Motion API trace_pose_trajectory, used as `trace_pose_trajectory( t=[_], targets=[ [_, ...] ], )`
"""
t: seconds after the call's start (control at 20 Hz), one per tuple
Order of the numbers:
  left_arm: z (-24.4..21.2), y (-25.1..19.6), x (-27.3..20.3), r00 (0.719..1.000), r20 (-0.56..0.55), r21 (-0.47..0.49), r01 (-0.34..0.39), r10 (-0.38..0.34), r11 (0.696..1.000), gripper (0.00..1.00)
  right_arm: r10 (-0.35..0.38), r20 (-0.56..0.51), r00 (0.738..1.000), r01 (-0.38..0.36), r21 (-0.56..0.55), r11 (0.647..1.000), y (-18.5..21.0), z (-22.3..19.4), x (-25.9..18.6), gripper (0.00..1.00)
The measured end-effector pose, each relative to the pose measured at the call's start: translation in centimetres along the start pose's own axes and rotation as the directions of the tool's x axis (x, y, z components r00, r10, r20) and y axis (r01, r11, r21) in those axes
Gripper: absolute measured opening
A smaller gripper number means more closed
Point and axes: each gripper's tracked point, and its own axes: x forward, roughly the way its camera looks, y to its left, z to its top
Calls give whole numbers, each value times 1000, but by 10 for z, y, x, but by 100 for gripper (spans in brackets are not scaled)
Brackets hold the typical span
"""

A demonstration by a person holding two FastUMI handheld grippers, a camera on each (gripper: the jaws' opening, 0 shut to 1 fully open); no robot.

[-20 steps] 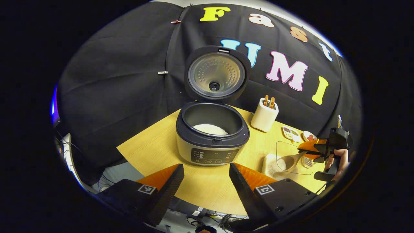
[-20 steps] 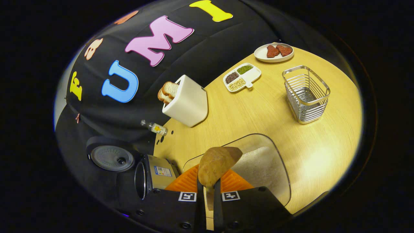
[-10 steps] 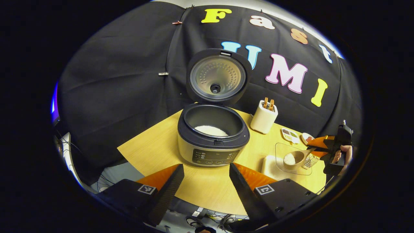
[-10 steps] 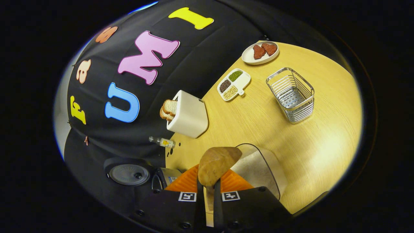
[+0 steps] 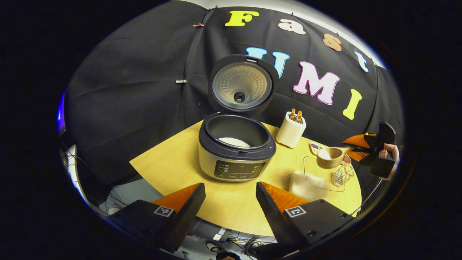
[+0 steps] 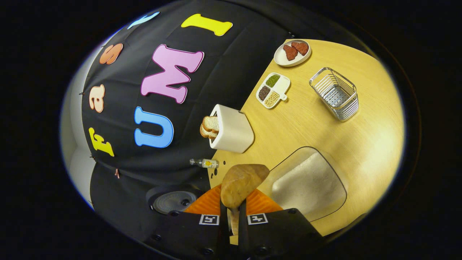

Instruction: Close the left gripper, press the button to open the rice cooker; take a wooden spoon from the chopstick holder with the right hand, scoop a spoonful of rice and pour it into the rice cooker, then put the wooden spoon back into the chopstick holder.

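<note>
The rice cooker [image 5: 236, 151] stands open on the wooden table, its lid [image 5: 241, 85] upright and a little white rice in the pot. My left gripper [image 5: 231, 191] hovers in front of it, open and holding nothing. At the far right my right gripper [image 5: 349, 148] is shut on the handle of the wooden spoon [image 5: 328, 157], whose bowl carries white rice above the clear rice container [image 5: 317, 178]. In the right gripper view the spoon [image 6: 241, 184] sticks out from between the fingers of my right gripper [image 6: 232, 216], with the rice container [image 6: 306, 184] below. The wire chopstick holder [image 6: 335, 94] stands farther off.
A white toaster [image 6: 231, 130] with bread slices stands by the wall. Beyond it are a divided dish [image 6: 273, 91] of beans and a plate [image 6: 292, 52] with red pieces. A small bottle [image 6: 204, 163] lies near the cooker lid [image 6: 173, 201].
My right gripper has lifted the spoon with rice up out of the container and turned. The left gripper has stayed almost still and open.
</note>
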Motion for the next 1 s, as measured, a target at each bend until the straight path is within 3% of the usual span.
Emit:
trace_pose_trajectory(
  t=[0.2,0.45,0.75,1.0],
  targets=[
    [-1,13,-5,1000,9,-8,-5,5,1000,92,59,-24,998,-57,58,997,38,-16,6,13],
    [-1,29,-9,1000,12,-33,-11,11,999,96,121,-65,991,-120,27,992,89,-55,28,13],
    [1,51,-10,1000,17,-60,-24,26,998,96,152,-90,984,-163,-130,978,137,-112,70,13],
    [0,69,-7,999,11,-88,-40,41,995,96,158,-79,984,-175,-334,926,160,-150,112,13]
  ],
)
